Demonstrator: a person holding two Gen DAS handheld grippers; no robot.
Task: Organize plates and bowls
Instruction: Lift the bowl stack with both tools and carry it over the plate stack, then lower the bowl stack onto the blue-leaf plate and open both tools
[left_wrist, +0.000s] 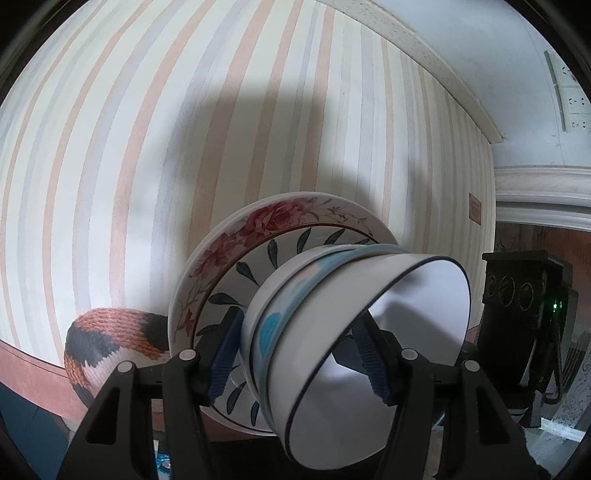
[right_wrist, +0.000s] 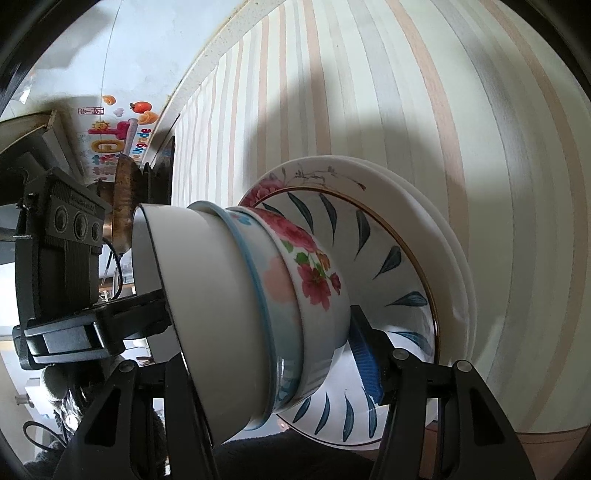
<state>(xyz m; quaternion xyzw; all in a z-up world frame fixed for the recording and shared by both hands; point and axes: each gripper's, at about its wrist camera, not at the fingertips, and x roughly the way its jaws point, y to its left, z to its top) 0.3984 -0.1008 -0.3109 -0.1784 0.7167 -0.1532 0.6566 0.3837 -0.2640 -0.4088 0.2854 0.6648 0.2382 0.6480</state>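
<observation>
Three nested bowls sit on a blue-leaf plate, which lies on a rose-patterned plate. My left gripper is shut on the bowls' wall, one blue pad inside the top white bowl and the other pad outside, between bowls and plate. From the opposite side, my right gripper grips the same bowls. One of its pads lies between the lowest flowered bowl and the leaf plate; its other finger is hidden inside the bowl.
The stack is over a pastel-striped tablecloth and casts a broad shadow. A knitted orange, black and white item lies at the table's near edge. A white wall with sockets rises at the far right. Fruit stickers show at the left.
</observation>
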